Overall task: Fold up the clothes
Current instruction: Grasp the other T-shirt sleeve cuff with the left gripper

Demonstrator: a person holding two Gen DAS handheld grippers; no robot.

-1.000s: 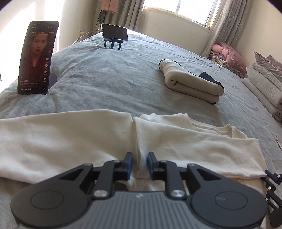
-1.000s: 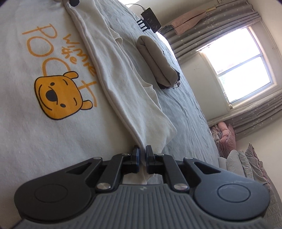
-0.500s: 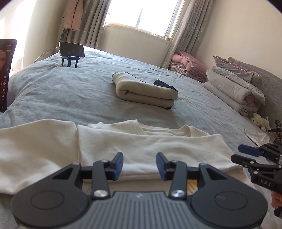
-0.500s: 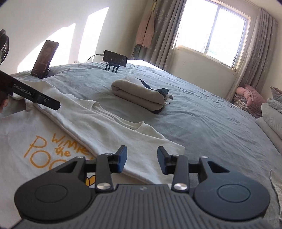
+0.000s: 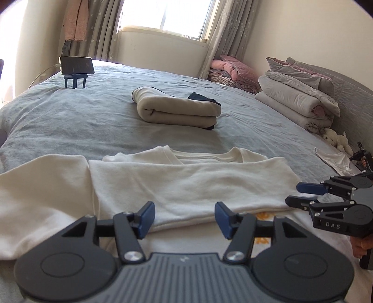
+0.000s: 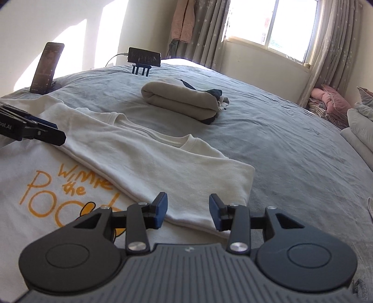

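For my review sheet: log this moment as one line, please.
stage: one fold laid | shirt: on bed, top part folded over print | left gripper: open, empty | right gripper: open, empty | folded clothes: set aside

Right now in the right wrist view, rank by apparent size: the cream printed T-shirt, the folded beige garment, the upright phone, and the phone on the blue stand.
1. Cream printed T-shirt, nearest the camera
2. Folded beige garment
3. Upright phone
4. Phone on the blue stand; its distance from the camera makes this last rank unsure.

Sunlit bedroom, grey-covered bed

A bright window (image 5: pixel 163 17) with patterned grey curtains (image 6: pixel 331 35) faces the bed (image 5: pixel 93 121); cream walls (image 6: pixel 58 18) catch sun patches (strongest at left), and folded quilts (image 5: pixel 296 102) stack near the padded headboard (image 5: pixel 349 93).
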